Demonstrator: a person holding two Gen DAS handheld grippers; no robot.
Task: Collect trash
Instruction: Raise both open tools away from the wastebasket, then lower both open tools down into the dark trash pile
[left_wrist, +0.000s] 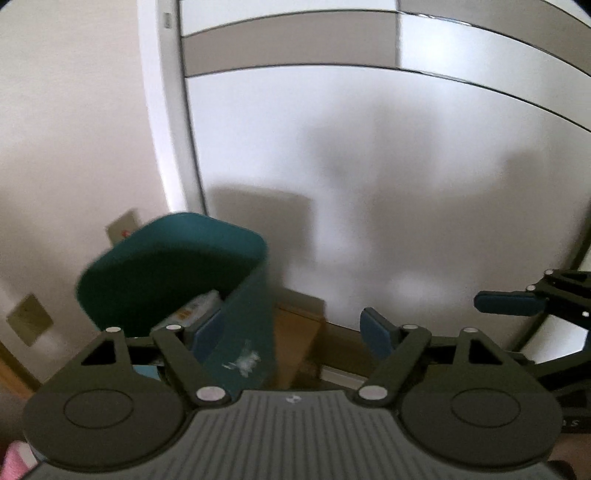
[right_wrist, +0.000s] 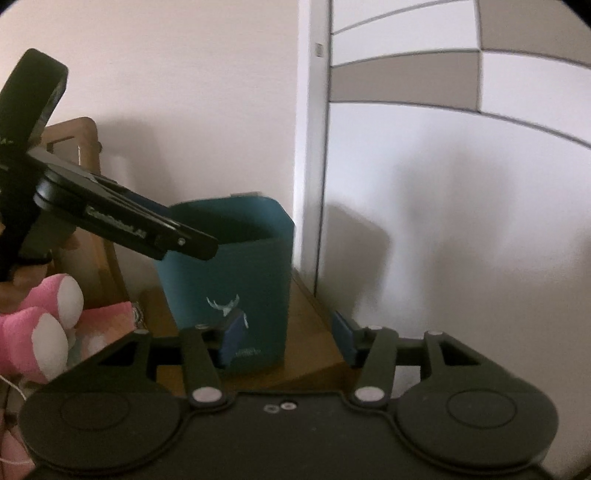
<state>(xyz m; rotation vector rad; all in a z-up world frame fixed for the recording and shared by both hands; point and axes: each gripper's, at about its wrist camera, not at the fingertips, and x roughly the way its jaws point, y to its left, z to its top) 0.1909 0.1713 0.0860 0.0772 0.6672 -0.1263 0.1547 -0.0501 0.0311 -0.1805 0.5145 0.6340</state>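
Teal plastic trash bin (right_wrist: 236, 266) stood on wooden ledge (right_wrist: 310, 343) against wall corner, packet (left_wrist: 195, 310) inside. Left gripper (left_wrist: 291, 336) spread wide, empty, straddling bin's near wall. Right gripper (right_wrist: 288, 336) likewise spread, empty. Advice: centre over opening before release.

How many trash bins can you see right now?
1. A single teal bin stands on the wooden surface against the wall, beside the white door frame. The left gripper is at its rim. Other bins may be out of view.
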